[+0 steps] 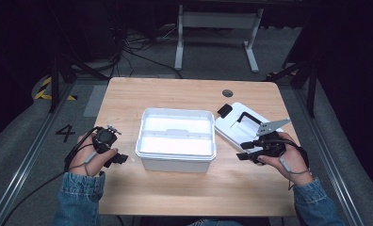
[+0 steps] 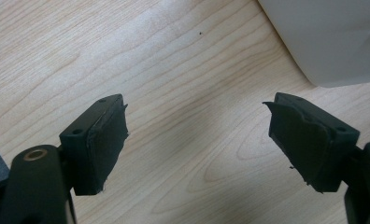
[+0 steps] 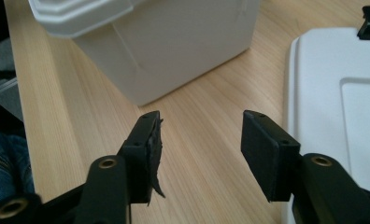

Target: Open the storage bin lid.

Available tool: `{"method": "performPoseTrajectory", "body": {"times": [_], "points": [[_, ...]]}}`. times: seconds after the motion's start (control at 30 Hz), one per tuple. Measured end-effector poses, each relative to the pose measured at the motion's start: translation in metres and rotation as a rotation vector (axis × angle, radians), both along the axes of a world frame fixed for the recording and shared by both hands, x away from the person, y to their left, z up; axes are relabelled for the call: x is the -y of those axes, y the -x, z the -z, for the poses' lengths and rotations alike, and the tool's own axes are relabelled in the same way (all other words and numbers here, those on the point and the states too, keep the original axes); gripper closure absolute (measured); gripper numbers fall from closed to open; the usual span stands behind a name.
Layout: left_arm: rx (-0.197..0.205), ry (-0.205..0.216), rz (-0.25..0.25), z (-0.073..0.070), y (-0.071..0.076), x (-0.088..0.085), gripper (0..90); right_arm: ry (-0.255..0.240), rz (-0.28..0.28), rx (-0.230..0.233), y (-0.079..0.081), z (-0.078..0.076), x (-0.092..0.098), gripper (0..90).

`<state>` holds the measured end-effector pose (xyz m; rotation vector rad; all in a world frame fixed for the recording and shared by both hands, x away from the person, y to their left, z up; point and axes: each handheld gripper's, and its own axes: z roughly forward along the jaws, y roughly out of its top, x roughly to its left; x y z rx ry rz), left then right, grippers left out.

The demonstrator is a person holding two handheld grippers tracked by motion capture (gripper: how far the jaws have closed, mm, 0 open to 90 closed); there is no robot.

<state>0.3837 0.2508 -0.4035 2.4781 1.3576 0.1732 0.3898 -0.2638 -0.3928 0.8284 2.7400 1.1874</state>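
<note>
Nearest the person, the left hand-held gripper (image 1: 120,158) rests low over the table (image 1: 184,188) left of the white plastic bin (image 1: 176,139), jaws spread wide with only bare wood between them. The right hand-held gripper (image 1: 242,151) sits just right of the bin, jaws also wide apart and empty, aimed leftward at the gap between bin and lid. The open bin stands at the table's middle, long axis running left to right. Farther right, the white lid (image 1: 241,125) lies flat, angled, with a black latch (image 1: 224,110) at its far corner.
</note>
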Motion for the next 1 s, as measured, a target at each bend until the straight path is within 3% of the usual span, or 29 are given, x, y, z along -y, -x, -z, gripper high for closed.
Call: {"method": "performPoseTrajectory", "body": {"times": [0.23,0.47,0.53,0.63,1.0], "points": [[0.009,0.002,0.002,-0.001,0.000,-0.001,19.9,-0.019,0.025,-0.013,0.001,0.020,-0.004,50.5],[0.005,0.005,-0.002,-0.001,0.000,-0.001,19.9,0.019,0.018,-0.029,0.002,0.046,-0.015,50.5],[0.019,-0.009,0.011,-0.001,-0.001,-0.002,19.8,0.021,0.022,-0.015,0.003,0.052,-0.019,50.5],[0.010,-0.001,0.010,-0.001,-0.002,0.000,19.8,-0.020,0.035,0.017,0.006,0.064,-0.026,50.4],[0.005,-0.005,0.018,-0.001,-0.003,0.000,19.8,-0.003,0.034,0.079,0.009,0.086,-0.034,47.0]]}}
